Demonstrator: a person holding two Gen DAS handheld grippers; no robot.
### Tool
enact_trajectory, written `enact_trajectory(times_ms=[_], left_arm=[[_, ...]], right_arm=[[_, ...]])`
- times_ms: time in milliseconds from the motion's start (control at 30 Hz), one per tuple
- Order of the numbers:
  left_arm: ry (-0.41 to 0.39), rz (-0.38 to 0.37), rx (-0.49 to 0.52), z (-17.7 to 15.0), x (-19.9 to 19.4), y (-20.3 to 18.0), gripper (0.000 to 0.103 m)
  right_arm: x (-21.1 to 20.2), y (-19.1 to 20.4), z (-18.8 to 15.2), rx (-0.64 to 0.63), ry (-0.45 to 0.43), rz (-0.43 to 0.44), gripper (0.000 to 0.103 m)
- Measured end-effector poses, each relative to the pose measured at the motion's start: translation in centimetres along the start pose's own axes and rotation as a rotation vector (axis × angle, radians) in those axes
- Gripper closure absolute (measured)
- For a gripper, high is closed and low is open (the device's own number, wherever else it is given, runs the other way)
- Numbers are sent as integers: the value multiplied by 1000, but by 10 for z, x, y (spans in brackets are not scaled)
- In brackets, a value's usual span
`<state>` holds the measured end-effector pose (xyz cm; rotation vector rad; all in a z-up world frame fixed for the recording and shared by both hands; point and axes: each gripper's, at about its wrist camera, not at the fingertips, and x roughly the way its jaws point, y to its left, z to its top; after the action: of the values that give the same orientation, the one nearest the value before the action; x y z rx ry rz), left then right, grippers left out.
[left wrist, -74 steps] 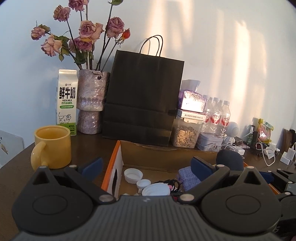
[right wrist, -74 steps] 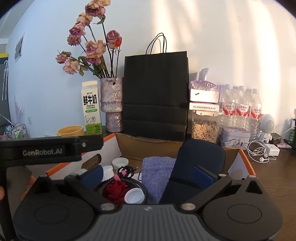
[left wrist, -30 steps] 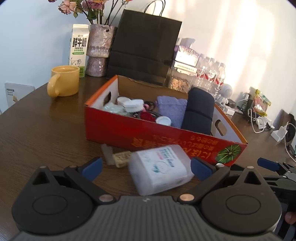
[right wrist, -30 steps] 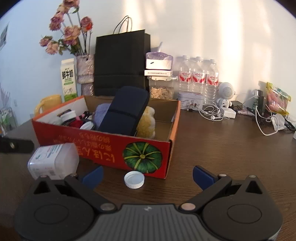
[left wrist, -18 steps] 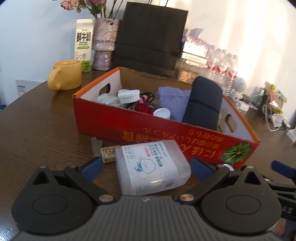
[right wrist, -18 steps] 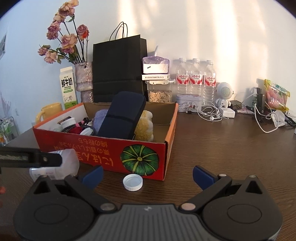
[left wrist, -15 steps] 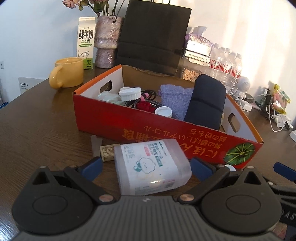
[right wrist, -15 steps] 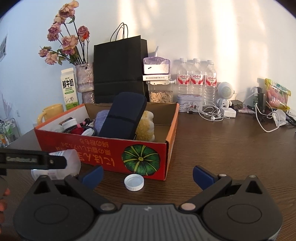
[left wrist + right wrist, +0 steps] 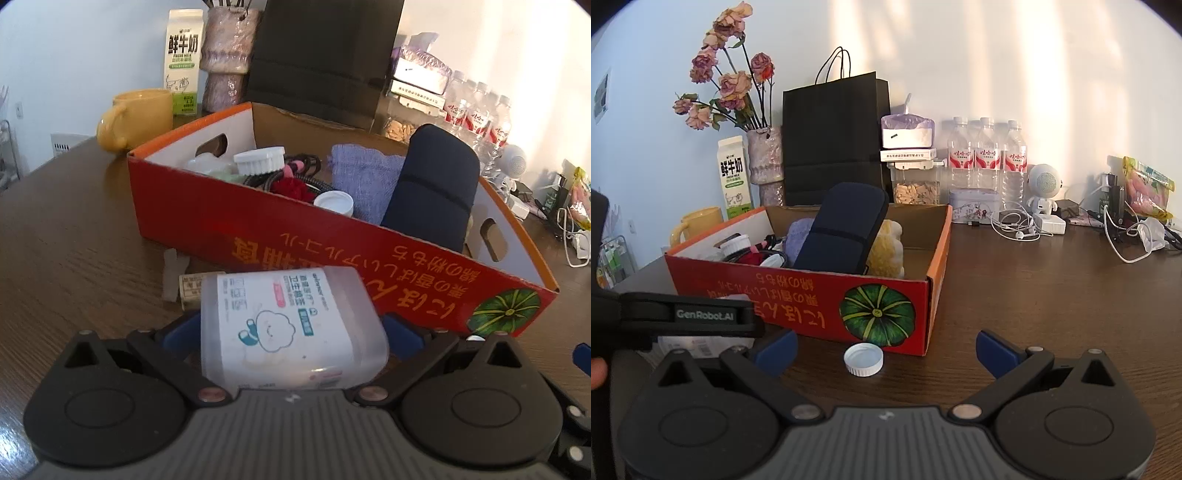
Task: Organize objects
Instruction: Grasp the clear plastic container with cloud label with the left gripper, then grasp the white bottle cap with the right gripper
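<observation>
We find the left tool (image 9: pixel 291 330) has advanced since half a second ago: the translucent plastic cotton-swab box (image 9: pixel 290 325) on the desk (image 9: pixel 74 236), before the red cardboard box (image 9: pixel 332 243), now sits between wide jaws, grip unconfirmed. The right tool (image 9: pixel 884 345) gapes empty near the white bottle cap (image 9: pixel 863 359)

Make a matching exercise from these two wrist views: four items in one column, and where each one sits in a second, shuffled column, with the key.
Items
1. swab box
2. white cap
3. dark pouch
4. yellow mug

Places
A. leaning inside the red box
B. behind the red box's left end
C. between the left gripper fingers
D. on the table, ahead of the right gripper

Pairs: 1-C, 2-D, 3-A, 4-B
</observation>
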<state>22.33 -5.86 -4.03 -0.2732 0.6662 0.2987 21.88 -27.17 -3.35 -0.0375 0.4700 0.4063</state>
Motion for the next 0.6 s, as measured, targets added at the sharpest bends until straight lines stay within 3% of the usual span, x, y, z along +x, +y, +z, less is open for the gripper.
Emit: enact_trajectory(times_ms=[133,267,600], left_arm=[[-14,-13,-7,0,1,0,1],[-31,-85,34,-1,-2,2,19],[-89,-191,69,-1,-24,28,20]], right_arm=[[2,2,-2,-12,6,-4,0],[6,3,-4,-26,22,-17,0],[15,3,-4,-23,64,-6,0]])
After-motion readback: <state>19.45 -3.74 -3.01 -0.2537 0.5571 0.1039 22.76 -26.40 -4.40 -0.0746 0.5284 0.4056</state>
